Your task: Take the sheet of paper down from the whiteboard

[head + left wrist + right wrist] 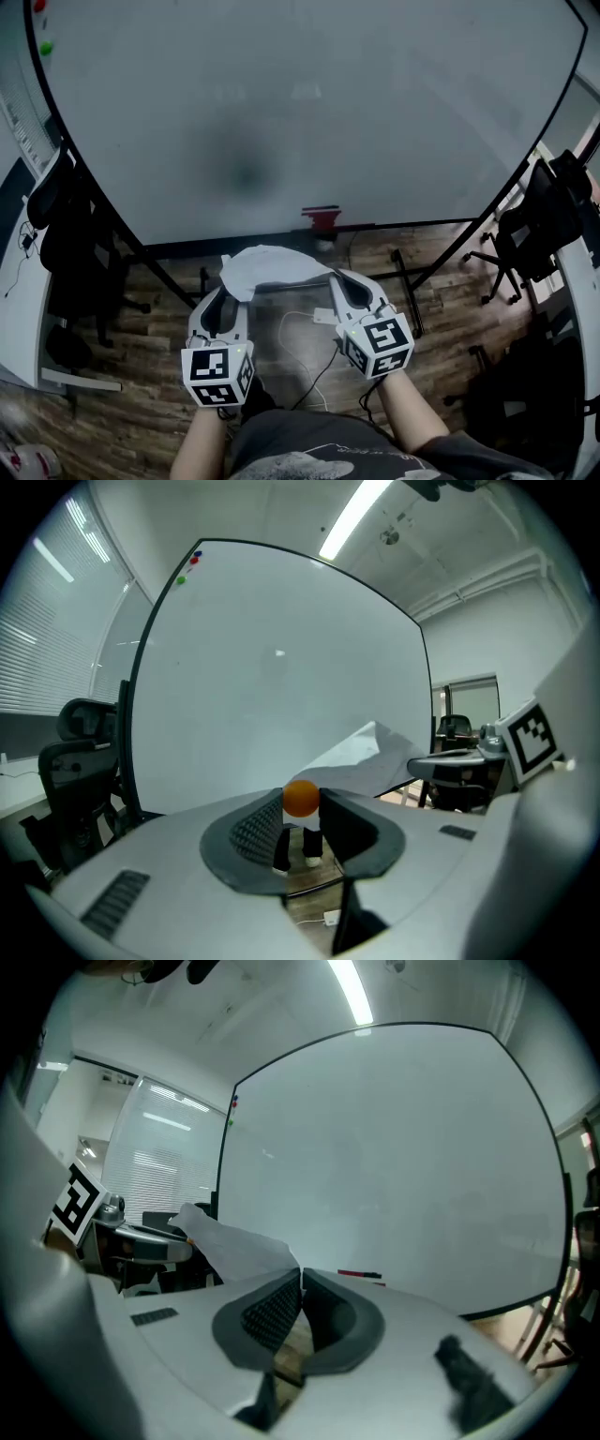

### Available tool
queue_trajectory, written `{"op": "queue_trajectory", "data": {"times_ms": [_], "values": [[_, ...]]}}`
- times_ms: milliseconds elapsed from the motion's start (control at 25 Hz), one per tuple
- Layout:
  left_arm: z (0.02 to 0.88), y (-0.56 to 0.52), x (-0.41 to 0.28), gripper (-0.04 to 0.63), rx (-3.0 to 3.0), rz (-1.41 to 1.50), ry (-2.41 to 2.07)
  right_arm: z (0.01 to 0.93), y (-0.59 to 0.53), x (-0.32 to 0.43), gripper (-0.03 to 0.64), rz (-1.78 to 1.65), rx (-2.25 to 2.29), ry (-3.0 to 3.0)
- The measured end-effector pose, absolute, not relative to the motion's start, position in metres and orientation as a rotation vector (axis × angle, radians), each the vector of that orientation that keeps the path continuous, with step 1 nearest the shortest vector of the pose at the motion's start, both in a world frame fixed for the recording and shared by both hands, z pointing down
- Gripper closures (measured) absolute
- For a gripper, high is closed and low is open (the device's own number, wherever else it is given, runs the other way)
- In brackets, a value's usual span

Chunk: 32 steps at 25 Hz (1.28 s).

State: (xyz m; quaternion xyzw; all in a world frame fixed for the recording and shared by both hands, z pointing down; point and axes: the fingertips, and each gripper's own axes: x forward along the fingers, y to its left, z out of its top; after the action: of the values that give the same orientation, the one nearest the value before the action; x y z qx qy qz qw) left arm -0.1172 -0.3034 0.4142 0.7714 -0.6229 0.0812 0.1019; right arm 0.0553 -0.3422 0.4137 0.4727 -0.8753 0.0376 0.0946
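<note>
The white sheet of paper (272, 265) is off the whiteboard (300, 112) and hangs curled between my two grippers, in front of the board's lower edge. My right gripper (336, 281) is shut on the sheet's edge; in the right gripper view the paper (234, 1246) runs left from the closed jaws. My left gripper (232, 298) is shut on a small orange round magnet (301, 799), pinched between its pads. From the left gripper view the paper (361, 759) lies to the right of the jaws. Whether it touches them I cannot tell.
Red and green magnets (43, 26) stick at the board's top left. A red eraser (322, 217) sits on the board's tray. Black office chairs stand at left (61, 234) and right (544, 220). Stand legs and cables (309, 347) cross the wooden floor below my hands.
</note>
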Motion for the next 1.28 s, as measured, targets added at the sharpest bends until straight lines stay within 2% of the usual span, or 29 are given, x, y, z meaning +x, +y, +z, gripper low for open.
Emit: {"op": "queue_trajectory", "data": {"times_ms": [640, 1000, 1280], "values": [[0.424, -0.15, -0.016, 0.469, 2.208, 0.287, -1.898, 0.433, -0.204, 0.154, 0.594, 0.153, 1.288, -2.63], [0.425, -0.115, -0.016, 0.469, 2.21, 0.282, -1.908, 0.441, -0.173, 0.161, 0.595, 0.167, 1.301, -2.609], [0.427, -0.071, -0.042, 0.469, 2.18, 0.255, -1.9, 0.444, -0.141, 0.154, 0.594, 0.166, 1.344, -2.547]]}}
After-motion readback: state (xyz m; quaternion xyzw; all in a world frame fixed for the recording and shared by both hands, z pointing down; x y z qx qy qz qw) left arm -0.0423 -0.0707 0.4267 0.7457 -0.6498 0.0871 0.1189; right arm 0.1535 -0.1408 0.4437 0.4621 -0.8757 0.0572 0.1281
